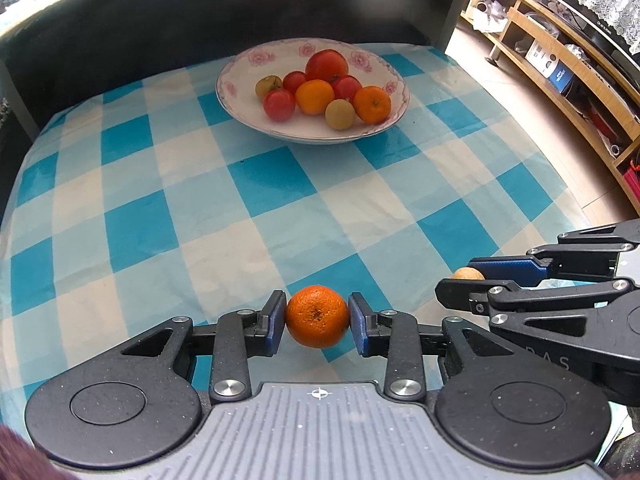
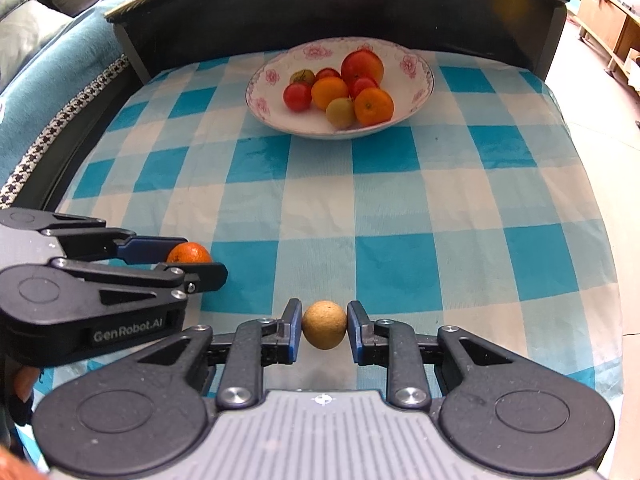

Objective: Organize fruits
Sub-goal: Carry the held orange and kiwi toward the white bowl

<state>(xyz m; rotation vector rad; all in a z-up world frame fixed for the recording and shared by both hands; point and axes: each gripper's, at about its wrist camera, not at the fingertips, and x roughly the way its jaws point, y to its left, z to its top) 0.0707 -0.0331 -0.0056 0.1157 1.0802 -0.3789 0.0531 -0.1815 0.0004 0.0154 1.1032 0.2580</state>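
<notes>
"GenRobot.AI" reads in pale letters on the black side of the left gripper (image 2: pixel 216 274) body, seen from the right wrist view. In the left wrist view the right gripper (image 1: pixel 460 280) body shows only partial letters "R A S". Shelf box labels are too small to read.

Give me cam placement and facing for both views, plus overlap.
Left wrist: on the left claw, angled down across the checked tablecloth to the bowl; shut on the orange; right claw at its right edge.
Right wrist: on the right claw, same facing; shut on the small tan fruit; left claw and fingertips at left.
Shared: bowl, cloth, both held fruits.
</notes>
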